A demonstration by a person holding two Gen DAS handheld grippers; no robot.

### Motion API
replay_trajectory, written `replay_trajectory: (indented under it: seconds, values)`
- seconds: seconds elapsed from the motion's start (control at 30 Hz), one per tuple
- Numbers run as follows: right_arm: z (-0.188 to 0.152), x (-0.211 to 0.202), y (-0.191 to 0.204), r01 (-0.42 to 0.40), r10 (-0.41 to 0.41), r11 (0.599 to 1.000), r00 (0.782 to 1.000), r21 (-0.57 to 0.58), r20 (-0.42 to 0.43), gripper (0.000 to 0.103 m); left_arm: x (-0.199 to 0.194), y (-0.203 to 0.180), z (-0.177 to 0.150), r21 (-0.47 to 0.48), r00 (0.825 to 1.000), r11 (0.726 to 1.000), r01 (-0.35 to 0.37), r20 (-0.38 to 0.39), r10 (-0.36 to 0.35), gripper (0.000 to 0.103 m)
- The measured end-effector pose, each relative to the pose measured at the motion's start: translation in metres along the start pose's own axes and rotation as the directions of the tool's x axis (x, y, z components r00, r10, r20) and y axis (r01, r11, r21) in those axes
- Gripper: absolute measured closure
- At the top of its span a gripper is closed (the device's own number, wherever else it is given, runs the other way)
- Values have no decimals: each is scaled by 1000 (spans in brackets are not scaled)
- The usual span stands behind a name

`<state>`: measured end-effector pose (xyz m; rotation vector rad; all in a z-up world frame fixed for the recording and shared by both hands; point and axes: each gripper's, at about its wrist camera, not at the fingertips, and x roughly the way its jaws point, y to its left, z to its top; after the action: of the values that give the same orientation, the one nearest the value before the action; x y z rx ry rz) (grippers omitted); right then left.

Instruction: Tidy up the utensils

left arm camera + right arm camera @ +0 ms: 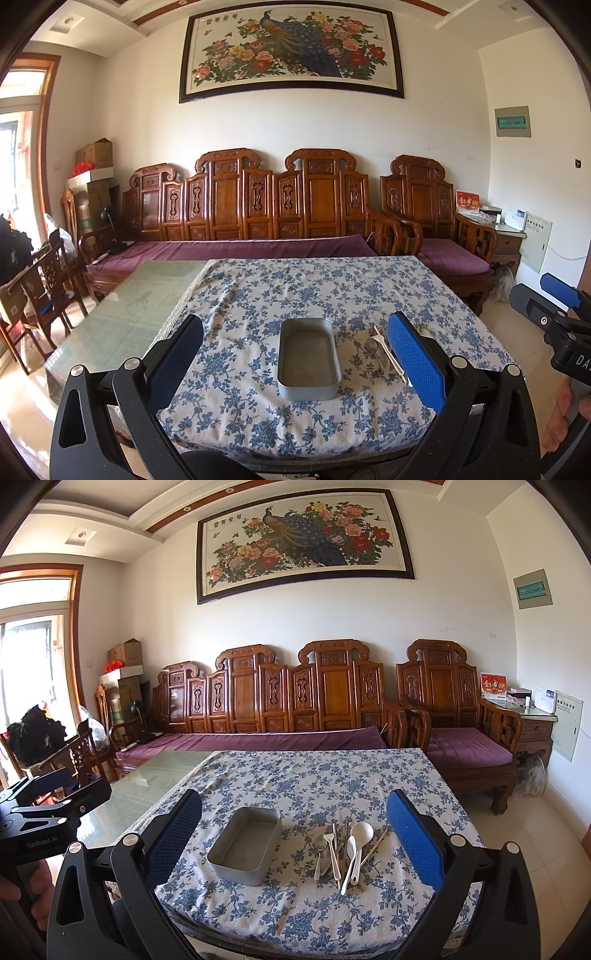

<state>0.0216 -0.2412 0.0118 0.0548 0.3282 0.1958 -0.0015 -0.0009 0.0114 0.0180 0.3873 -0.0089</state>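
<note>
A grey metal box-shaped tin [244,845] sat on the blue flowered cloth [332,775] over the table. Just right of it lay a pile of white plastic and metal spoons, forks and chopsticks [345,853]. A carved wooden bench [273,698] stood behind the table.

Around the metal tin [244,844] the flowered cloth [317,779] lay bare behind, in front and to its left. Only its right side was blocked: the pile of utensils [341,853] lay just beside the tin there.
</note>
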Motion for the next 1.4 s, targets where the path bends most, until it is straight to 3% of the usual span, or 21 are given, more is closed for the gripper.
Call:
replay_trajectory:
  seconds: [0.7, 1.0, 1.1, 1.27, 1.4]
  values:
    - [-1, 1, -5, -3, 3, 1000, 1000, 8, -4, 2, 0, -2, -1, 14, 1000, 1000, 8, 0, -8, 6]
    - [-14, 33, -28, 4, -4, 1000, 999, 0, -49, 3, 36, -6, -9, 41, 997, 999, 33, -76, -30, 6]
    - [-19, 49, -37, -2, 1, 1000, 998, -17, -63, 14, 56, -9, -11, 47, 990, 996, 78, -123, -71, 6]
    - [-23, 87, -59, 7, -13, 999, 993, -47, -117, 19, 81, -19, -12, 62, 981, 991, 121, -162, -109, 6]
    - [-25, 117, -78, 16, -25, 998, 986, -59, -162, 31, 108, -30, -13, 80, 971, 985, 151, -199, -132, 6]
